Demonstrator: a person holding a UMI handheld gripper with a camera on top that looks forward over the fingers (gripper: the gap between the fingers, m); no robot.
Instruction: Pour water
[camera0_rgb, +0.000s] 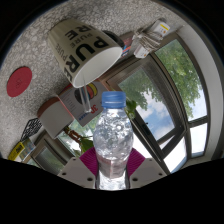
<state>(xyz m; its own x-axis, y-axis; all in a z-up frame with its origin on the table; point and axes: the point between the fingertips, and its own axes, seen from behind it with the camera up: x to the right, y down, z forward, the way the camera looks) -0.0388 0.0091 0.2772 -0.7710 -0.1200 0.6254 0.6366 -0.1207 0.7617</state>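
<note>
My gripper (112, 168) is shut on a clear plastic water bottle (113, 135), with the pink pads (90, 162) pressing on both of its sides. The bottle has a blue cap (113, 99) on it and points straight ahead from the fingers. A white paper cup (85, 48) with dark letters stands on the speckled white table (35, 35) beyond the bottle. The whole scene appears strongly tilted, so the cup's open mouth (100, 65) faces toward the bottle cap. The cap is a short way from the cup's rim, apart from it.
A red round disc (18, 80) lies on the table to the cup's side. A clear object (150, 38) sits on the cup's other side. Large windows (170, 90) with trees outside fill the background. Yellow items (20, 150) and clutter lie lower left.
</note>
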